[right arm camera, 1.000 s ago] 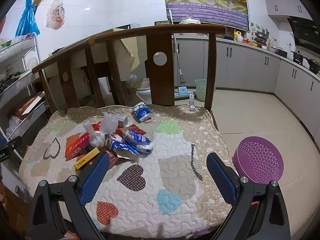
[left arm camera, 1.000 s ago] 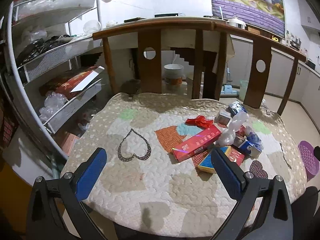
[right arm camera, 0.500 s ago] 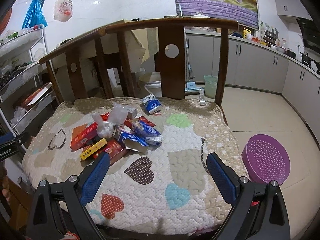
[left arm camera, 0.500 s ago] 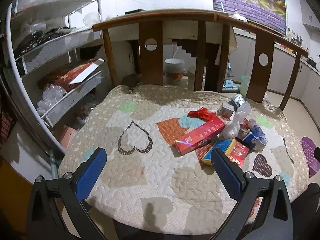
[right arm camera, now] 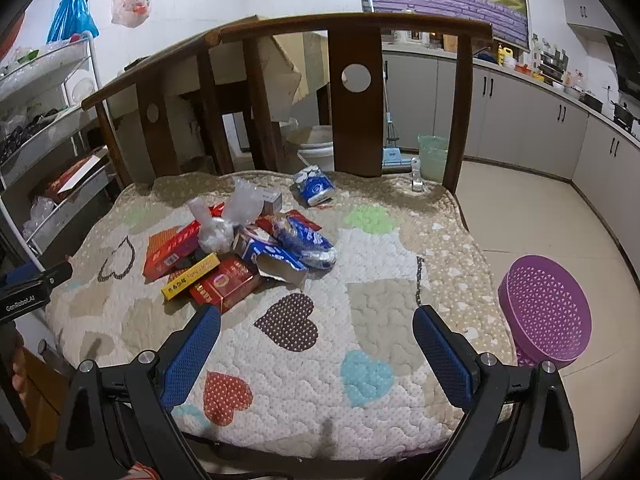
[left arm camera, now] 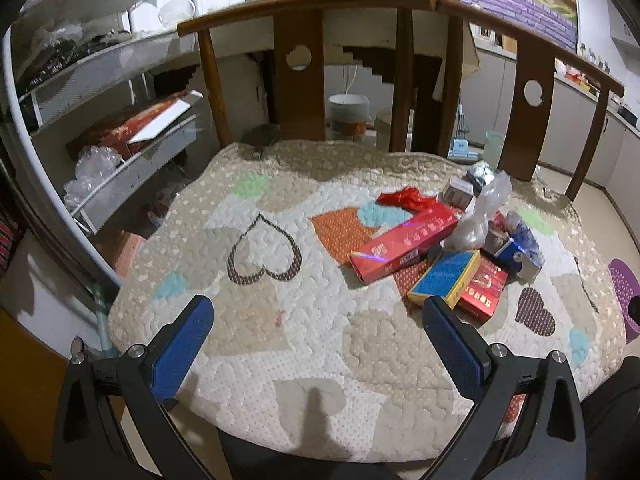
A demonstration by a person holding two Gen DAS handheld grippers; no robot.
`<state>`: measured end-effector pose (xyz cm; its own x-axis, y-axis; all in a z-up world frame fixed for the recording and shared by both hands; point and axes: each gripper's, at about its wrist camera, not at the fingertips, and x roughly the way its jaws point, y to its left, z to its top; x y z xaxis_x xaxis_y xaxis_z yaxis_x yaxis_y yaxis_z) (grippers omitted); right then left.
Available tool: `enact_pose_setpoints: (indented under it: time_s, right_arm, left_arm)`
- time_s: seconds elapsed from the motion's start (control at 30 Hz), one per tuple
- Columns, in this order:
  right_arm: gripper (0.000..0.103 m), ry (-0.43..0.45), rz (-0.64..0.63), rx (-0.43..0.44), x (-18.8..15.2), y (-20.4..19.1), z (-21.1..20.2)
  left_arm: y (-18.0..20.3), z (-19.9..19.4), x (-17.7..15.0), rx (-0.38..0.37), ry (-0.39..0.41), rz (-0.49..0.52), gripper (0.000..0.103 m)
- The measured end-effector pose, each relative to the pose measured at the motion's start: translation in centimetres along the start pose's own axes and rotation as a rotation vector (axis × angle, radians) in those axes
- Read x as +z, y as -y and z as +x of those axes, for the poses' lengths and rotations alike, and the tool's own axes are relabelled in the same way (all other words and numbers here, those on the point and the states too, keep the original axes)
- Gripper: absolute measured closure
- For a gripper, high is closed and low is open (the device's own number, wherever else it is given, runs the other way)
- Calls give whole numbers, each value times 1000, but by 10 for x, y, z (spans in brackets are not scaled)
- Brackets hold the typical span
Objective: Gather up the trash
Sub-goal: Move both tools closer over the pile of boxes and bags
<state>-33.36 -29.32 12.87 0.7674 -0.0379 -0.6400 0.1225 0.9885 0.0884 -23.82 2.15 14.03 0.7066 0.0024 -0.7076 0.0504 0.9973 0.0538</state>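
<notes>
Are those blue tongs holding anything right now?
No. Both the left tongs and the right tongs are open and empty; the trash pile lies untouched on the quilted cushion.

Three red boxes (right arm camera: 172,251), one yellow box (right arm camera: 191,276), one purple basket (right arm camera: 546,312) — two blue wrappers (right arm camera: 306,239).

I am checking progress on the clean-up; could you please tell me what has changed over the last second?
Both tools have eased closer over the quilted heart-patterned cushion. The left tool and right tool remain open and empty. The pile of red and yellow cartons, the clear plastic bag and the purple perforated basket lie untouched.
</notes>
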Motion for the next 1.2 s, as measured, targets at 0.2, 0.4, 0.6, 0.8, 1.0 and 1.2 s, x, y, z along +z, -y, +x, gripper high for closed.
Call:
enact_pose_setpoints:
  time_s: [0.2, 0.4, 0.6, 0.8, 1.0, 1.2]
  right_arm:
    - [4, -22, 3, 5, -6, 0, 8]
    - [4, -29, 17, 2, -7, 3, 8]
    - [4, -41, 19, -1, -9, 3, 11]
    - [4, -63, 18, -6, -12, 2, 15]
    - [4, -93, 23, -6, -16, 2, 22]
    - [4, -107, 24, -5, -19, 2, 25]
  left_arm:
    - [2, 8, -6, -1, -29, 5, 0]
    - [7, 6, -9, -8, -24, 21, 0]
    - [14, 1, -12, -24, -29, 26, 0]
    - [21, 2, -20, -35, -57, 31, 0]
    - [24, 5, -24, -36, -74, 41, 0]
    - [23, 11, -27, -33, -96, 36, 0]
